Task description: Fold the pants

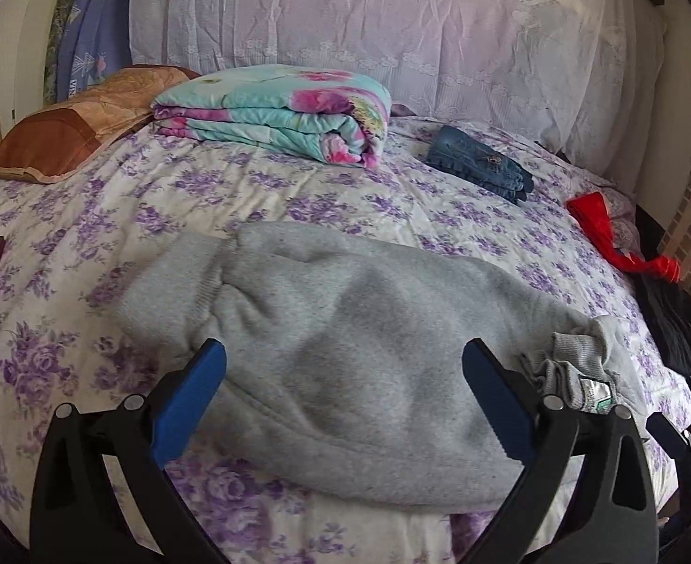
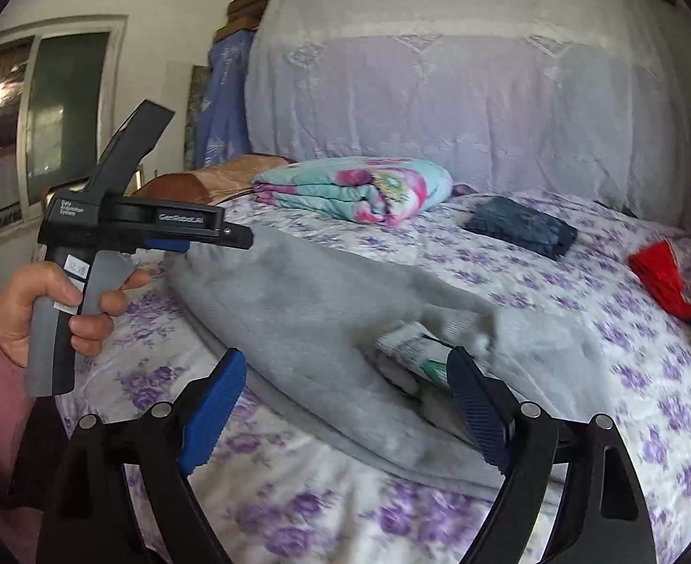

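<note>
Soft grey fleece pants (image 1: 345,352) lie folded on the purple-flowered bed (image 1: 87,235); left gripper (image 1: 345,395) and right gripper (image 2: 345,404) hover with fingers released, empty. Best pinch both end corners evenly, folding across.

Here's the bed (image 1: 110,216), purple-flowered sheet, with folded grey sweatpants (image 1: 345,343) lying up front; behind them a folded floral quilt (image 1: 275,113), brown pillow (image 1: 63,136), folded jeans (image 1: 482,164), red cloth (image 1: 599,225) at the edge.
</note>
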A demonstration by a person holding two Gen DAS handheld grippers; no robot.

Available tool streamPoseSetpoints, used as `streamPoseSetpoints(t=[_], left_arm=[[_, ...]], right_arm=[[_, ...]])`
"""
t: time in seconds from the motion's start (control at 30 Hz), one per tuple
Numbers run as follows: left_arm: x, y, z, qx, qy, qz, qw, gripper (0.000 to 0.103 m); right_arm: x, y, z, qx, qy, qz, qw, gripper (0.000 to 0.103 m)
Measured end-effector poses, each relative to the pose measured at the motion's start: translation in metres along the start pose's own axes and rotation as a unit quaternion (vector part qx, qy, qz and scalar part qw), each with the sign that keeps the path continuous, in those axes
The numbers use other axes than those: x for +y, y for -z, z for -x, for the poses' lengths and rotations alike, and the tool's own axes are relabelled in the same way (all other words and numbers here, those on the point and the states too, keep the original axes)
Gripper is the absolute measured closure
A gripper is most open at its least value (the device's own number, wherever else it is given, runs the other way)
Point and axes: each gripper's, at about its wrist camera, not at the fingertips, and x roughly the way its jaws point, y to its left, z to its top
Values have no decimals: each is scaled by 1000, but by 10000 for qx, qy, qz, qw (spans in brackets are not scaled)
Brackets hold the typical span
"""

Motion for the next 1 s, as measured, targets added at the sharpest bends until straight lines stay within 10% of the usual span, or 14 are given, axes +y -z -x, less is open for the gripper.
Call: streamPoseSetpoints(t=[0.2, 0.53, 0.7, 0.83, 1.0], left_arm=[[83, -5, 6, 100, -305, 936, 9951, 5], [146, -1, 1, 512, 31, 1678, 9845, 5], [152, -3, -7, 746, 596, 1937, 9764, 5], [149, -1, -18, 1012, 1229, 2148, 9636, 5], [131, 2, -39, 1449, 2413, 2500, 9264, 5]], right_arm=[[69, -30, -63, 676, -398, 1014, 9917, 15], [132, -52, -158, 1229, 81, 2248, 9666, 17], [136, -50, -161, 1095, 222, 2130, 9706, 66], [118, -59, -144, 841, 128, 1429, 9861, 77], [112, -62, -136, 681, 127, 1213, 9902, 78]])
